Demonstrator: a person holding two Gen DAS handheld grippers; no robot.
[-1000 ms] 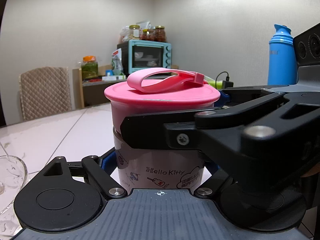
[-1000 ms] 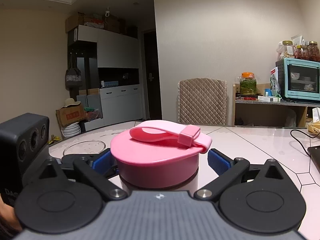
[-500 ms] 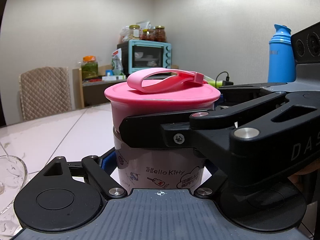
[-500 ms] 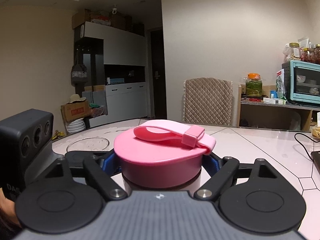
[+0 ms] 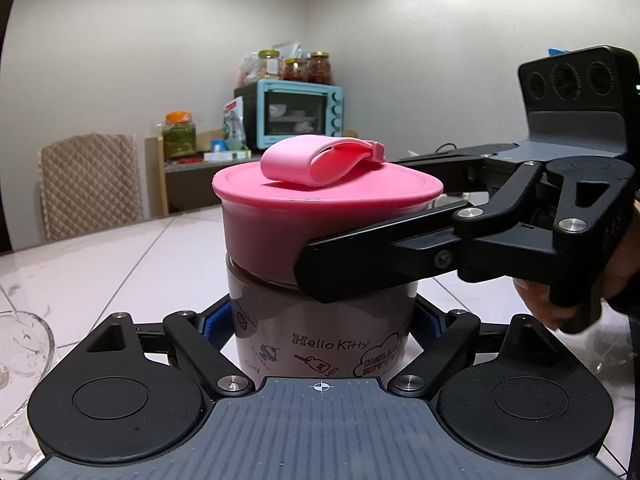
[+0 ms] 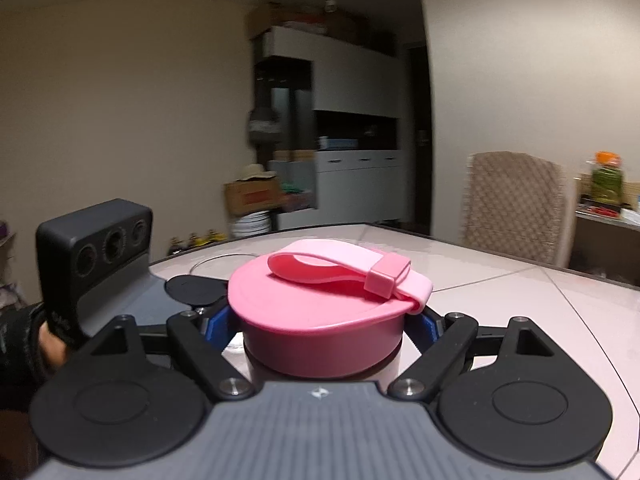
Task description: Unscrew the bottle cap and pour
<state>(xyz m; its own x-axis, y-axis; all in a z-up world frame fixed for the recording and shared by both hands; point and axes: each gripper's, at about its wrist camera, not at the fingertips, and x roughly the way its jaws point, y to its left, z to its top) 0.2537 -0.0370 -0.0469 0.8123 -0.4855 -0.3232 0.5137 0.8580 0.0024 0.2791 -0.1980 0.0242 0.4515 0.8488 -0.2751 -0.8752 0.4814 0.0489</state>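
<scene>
A Hello Kitty bottle (image 5: 320, 336) with a wide pink cap (image 5: 324, 200) and a pink strap loop (image 5: 320, 158) stands on the white table. My left gripper (image 5: 320, 320) is shut on the bottle's body, blue pads against its sides. My right gripper (image 6: 320, 320) is shut on the pink cap (image 6: 320, 320); in the left wrist view its black finger (image 5: 360, 268) crosses the cap's lower edge from the right. The cap sits tilted in both views. The left gripper's body (image 6: 96, 256) shows at the left of the right wrist view.
A glass bowl (image 5: 20, 360) sits on the table at the left, and its rim (image 6: 216, 262) shows beyond the cap. A quilted chair (image 5: 90, 184) stands at the far edge. A teal oven (image 5: 292, 114) and jars are on a shelf behind.
My right gripper has closed on the cap and swung round, turning it. The strap loop now points another way and the cap looks tilted. The left gripper and bottle have stayed still.
</scene>
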